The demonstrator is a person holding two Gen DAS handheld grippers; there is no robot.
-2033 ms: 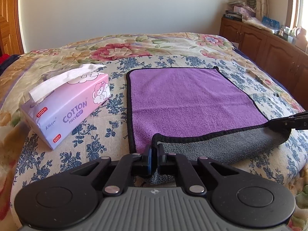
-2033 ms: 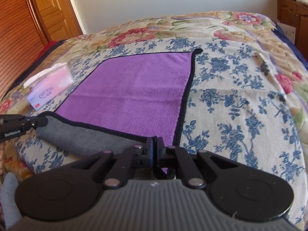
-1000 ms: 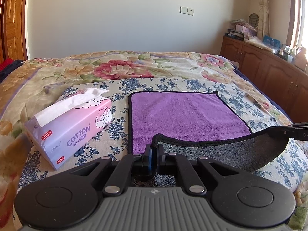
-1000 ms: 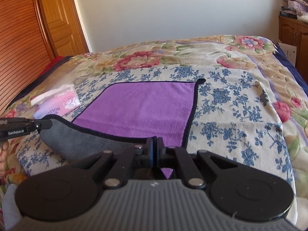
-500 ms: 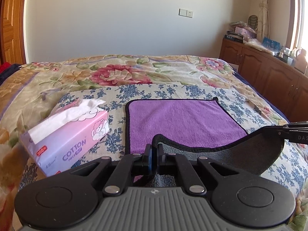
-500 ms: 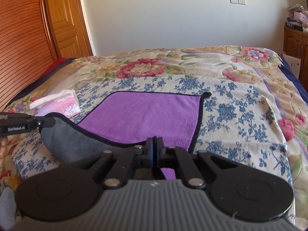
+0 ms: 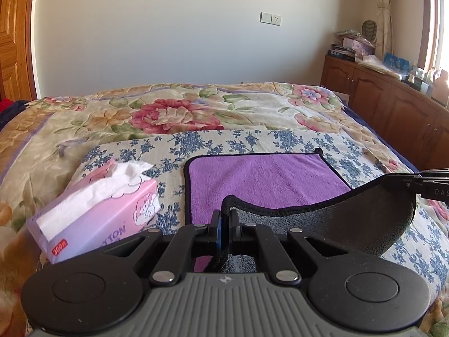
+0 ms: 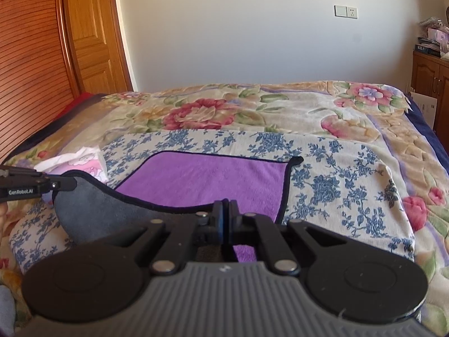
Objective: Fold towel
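A purple towel (image 7: 266, 177) with black trim and a grey underside lies on the bed; it also shows in the right wrist view (image 8: 207, 179). Its near edge is lifted and curls up, grey side (image 7: 350, 219) facing me. My left gripper (image 7: 224, 216) is shut on the near left corner. My right gripper (image 8: 224, 210) is shut on the near right corner. Each gripper shows in the other's view, the right one (image 7: 421, 184) at the far right and the left one (image 8: 36, 185) at the far left, holding the raised edge between them.
A pink tissue box (image 7: 95, 213) lies on the floral bedspread (image 7: 174, 115) left of the towel. A wooden cabinet (image 7: 393, 104) with clutter runs along the right wall. A wooden door (image 8: 92, 33) stands at the left.
Both grippers have risen and carried the towel's near edge up and forward. Less purple shows and the grey underside stands higher.
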